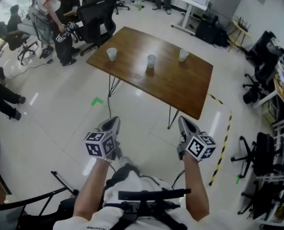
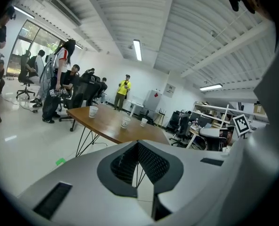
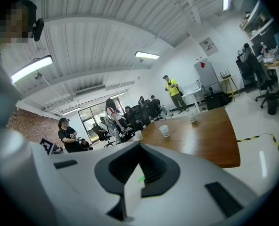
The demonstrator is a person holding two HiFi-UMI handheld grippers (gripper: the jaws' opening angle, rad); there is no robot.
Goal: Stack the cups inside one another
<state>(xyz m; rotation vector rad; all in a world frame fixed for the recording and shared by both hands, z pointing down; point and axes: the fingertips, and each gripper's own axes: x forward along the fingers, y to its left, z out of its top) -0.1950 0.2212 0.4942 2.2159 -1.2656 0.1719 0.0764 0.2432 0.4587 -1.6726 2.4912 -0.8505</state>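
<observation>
Three white paper cups stand apart in a row on the brown wooden table [image 1: 180,83]: a left cup [image 1: 112,54], a middle cup [image 1: 152,61] and a right cup [image 1: 183,55]. My left gripper [image 1: 114,122] and right gripper [image 1: 183,122] hang side by side over the floor, short of the table's near edge, both pointing toward it. Neither touches a cup. In the left gripper view the jaws of the left gripper [image 2: 137,146] meet with nothing between them, and the cups [image 2: 125,122] lie far ahead. The right gripper [image 3: 139,148] is shut and empty too, cups [image 3: 164,131] ahead.
People and black office chairs [image 1: 96,18] crowd the far left behind the table. Yellow-black tape [image 1: 222,140] runs on the floor right of the table, and a green mark [image 1: 97,100] lies to its left. More chairs and shelves [image 1: 264,152] line the right side.
</observation>
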